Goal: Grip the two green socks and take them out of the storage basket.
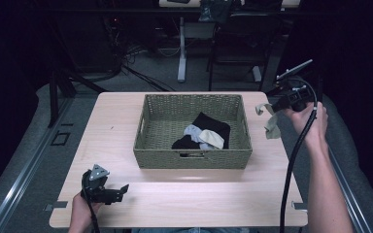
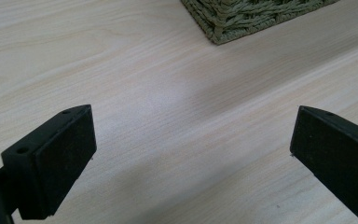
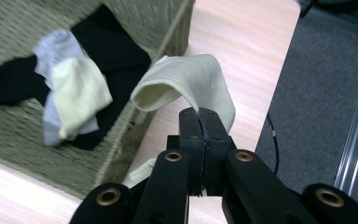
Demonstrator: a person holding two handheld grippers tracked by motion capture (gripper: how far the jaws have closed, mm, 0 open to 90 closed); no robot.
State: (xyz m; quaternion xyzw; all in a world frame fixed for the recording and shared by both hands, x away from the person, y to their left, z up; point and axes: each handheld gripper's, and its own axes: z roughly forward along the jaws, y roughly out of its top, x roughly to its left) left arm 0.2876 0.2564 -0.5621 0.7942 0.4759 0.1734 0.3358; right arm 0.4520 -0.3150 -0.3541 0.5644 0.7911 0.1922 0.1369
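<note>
A woven green basket stands mid-table and holds black, grey and cream socks. My right gripper hangs above the table's right edge, shut on a beige sock that droops from its jaws beside the basket's right wall. In the right gripper view the beige sock drapes over the closed jaws, with the basket and its socks at left. My left gripper rests low near the table's front left corner, jaws wide apart with nothing between them. The left gripper view shows the basket's corner ahead.
The light wooden table has bare wood left of and in front of the basket. Beyond the far edge stand a chair and desk legs on grey floor. A black cable trails from the right gripper along the forearm.
</note>
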